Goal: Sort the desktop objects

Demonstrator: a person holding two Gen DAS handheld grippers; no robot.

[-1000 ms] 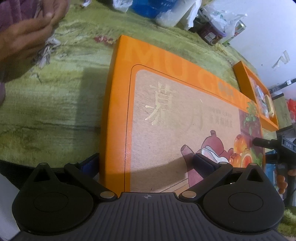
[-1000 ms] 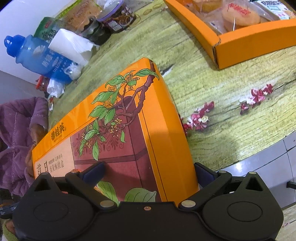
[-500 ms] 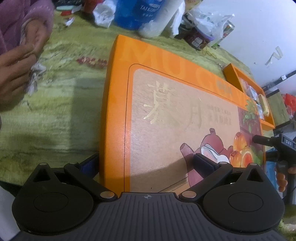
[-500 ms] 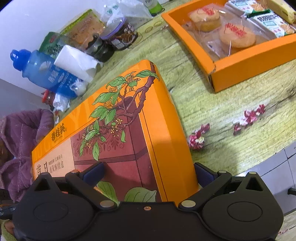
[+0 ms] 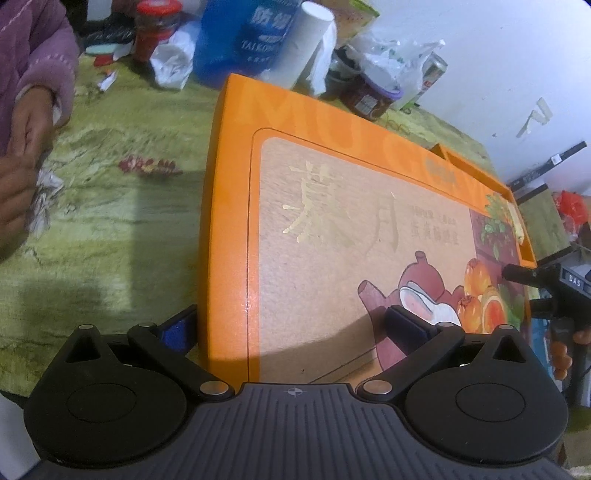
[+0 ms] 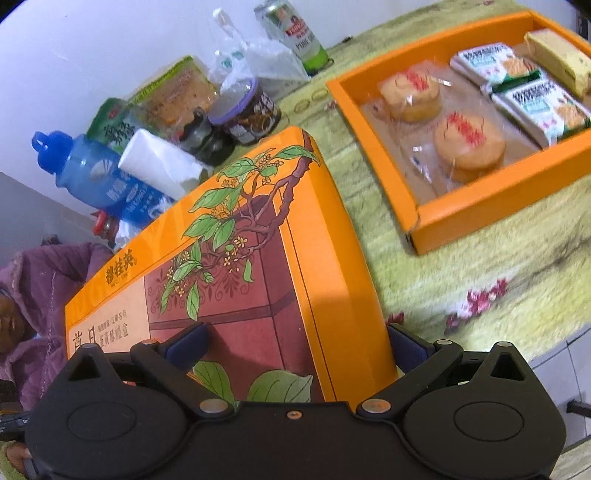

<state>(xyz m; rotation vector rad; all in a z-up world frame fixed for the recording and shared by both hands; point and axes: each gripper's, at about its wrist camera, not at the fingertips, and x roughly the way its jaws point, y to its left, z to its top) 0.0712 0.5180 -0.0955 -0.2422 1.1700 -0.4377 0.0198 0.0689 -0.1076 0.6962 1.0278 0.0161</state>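
Note:
A large orange box lid [image 5: 325,236] with gold characters and a teapot picture is held at both ends, raised and tilted above the table. My left gripper [image 5: 291,325] is shut on its near left corner, one finger under the rim and one on top. My right gripper [image 6: 295,343] is shut on the other end of the lid [image 6: 258,258], by the leafy branch print. The open orange box base [image 6: 480,218] with wrapped pastries and snack packs lies on the table to the right, beyond the lid.
A blue water bottle [image 6: 96,177], a paper roll [image 6: 159,166], a jar [image 6: 243,110], a can [image 6: 295,33] and plastic bags crowd the table's back edge by the white wall. A person in purple [image 5: 33,122] sits at the left. A green floral cloth [image 5: 103,221] covers the table.
Both grippers have lifted the lid and tipped it up. The open box base and the back-edge clutter have come further into view.

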